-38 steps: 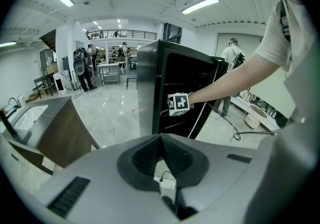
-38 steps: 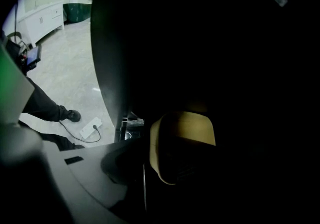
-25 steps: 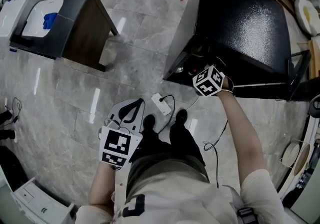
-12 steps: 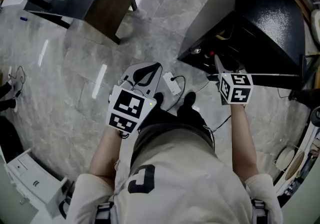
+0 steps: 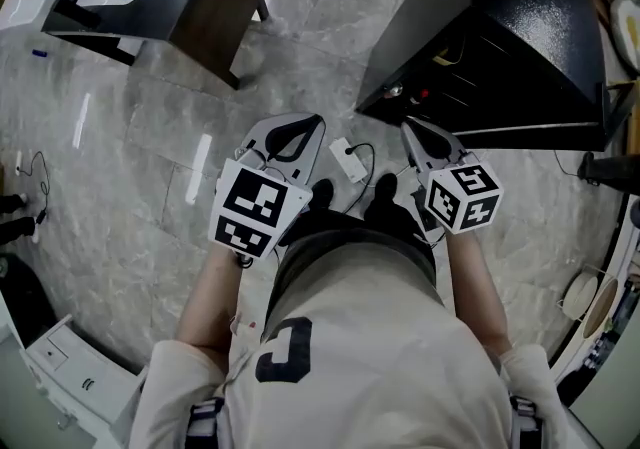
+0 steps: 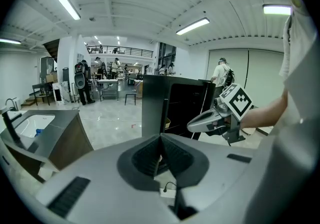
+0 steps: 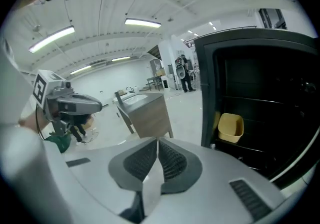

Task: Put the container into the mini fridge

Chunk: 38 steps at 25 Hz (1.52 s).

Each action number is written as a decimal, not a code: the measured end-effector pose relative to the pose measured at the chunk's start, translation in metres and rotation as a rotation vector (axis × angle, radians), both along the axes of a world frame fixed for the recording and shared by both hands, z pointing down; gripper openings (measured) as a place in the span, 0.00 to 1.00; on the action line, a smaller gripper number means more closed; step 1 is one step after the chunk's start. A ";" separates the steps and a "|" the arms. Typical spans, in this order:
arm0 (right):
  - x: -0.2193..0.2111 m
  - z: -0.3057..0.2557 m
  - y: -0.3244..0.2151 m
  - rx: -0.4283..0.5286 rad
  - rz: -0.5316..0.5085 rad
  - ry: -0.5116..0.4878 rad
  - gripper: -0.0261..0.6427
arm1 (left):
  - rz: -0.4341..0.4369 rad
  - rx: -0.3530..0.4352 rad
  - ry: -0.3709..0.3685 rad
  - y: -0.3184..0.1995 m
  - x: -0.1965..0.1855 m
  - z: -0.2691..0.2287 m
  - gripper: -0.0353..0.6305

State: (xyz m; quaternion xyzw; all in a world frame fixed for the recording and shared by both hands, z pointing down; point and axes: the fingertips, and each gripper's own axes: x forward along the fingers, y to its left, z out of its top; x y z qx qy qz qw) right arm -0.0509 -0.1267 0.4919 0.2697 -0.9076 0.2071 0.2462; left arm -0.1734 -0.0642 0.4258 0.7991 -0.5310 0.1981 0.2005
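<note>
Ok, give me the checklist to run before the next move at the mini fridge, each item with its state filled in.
1. Is the container in the mini fridge: ok, the yellow tub sits on a shelf inside.
2. Are the right tongs free: ok, jaws have just been closing, with nothing between them.
3. Are the left tongs free: ok, shut on nothing.
4. Is the fridge closed: not ok, its front stands open.
5. Is the floor safe: not ok, the power strip lies just ahead of the shoes.
</note>
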 end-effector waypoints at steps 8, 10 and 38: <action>-0.040 -0.037 0.048 -0.020 -0.120 -0.106 0.09 | 0.049 0.000 0.020 0.021 -0.002 0.007 0.14; -0.042 -0.049 0.058 -0.023 -0.132 -0.152 0.09 | 0.068 -0.002 0.015 0.026 0.001 0.009 0.14; 0.163 -0.144 0.216 0.062 -0.169 -0.408 0.08 | 0.259 0.084 -0.078 0.123 0.230 -0.045 0.14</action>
